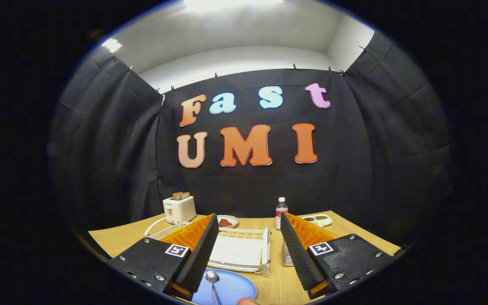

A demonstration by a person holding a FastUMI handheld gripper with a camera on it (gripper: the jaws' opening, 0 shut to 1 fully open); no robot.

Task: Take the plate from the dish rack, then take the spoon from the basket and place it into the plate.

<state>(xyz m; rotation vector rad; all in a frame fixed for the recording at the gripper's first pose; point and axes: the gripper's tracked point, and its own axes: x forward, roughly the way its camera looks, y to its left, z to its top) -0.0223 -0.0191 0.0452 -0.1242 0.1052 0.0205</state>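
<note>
The gripper (248, 254) is held wide open above the table (112, 239), nothing between its fingers. The spoon (213, 284) is seen lying in the plate (231, 290) at the table's near edge, the dish rack (244, 250) just beyond.

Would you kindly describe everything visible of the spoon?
The spoon looks like shiny metal, with an oval bowl and a slim handle. It lies flat in the blue plate on the wooden table, its bowl toward the white dish rack. It sits just inside one finger of the open gripper; the jaws do not touch it.
</note>
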